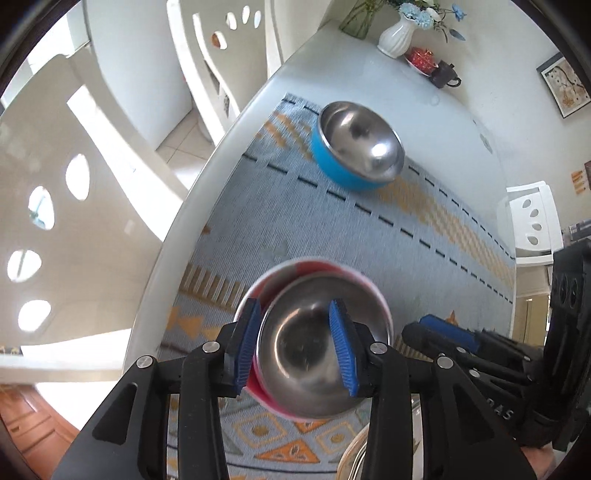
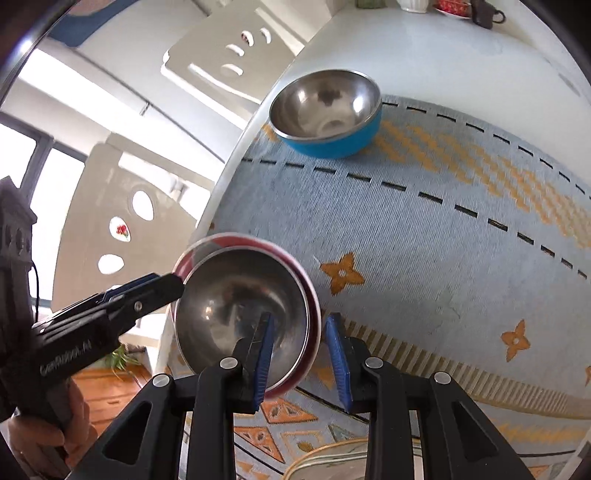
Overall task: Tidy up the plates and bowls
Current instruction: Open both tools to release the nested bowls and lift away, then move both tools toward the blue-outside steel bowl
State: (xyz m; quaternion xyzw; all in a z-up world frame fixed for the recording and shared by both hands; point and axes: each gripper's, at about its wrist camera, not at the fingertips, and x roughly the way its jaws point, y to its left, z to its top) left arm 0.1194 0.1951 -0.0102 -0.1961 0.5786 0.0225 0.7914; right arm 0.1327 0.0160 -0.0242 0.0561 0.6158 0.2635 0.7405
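Desk: White chairs (image 1: 207,55) with oval cut-outs ring a round white surface (image 1: 369,81). What lies on it?

Photographer: A grey-blue mat (image 1: 332,229) with orange patterns and dashed black lines covers the near part. At the bare far end stand a white vase (image 1: 397,35) of blue flowers and a dark teapot (image 1: 445,75).

Desk: And the bowls?

Photographer: Two, both steel inside. The blue bowl (image 1: 356,147) sits upright on the mat's far end, well apart from both tools. The red bowl (image 1: 314,343) is near the mat's close end, by the surface's edge, tilted and blurred. Whether its base touches the mat cannot be told.

Desk: Who has hold of it?

Photographer: The right claw (image 2: 300,317) is clenched on the red bowl's rim, one blue pad inside the bowl and the other outside its wall. The left claw (image 1: 294,306) straddles the opposite rim but is released. Its outer pad lies against the red wall, while its inner pad hangs over the steel hollow, clear of the wall.

Desk: Any person in shot?

Photographer: Only a hand (image 2: 79,413), low at the left of the right-wrist view, wrapped round the left tool's handle.
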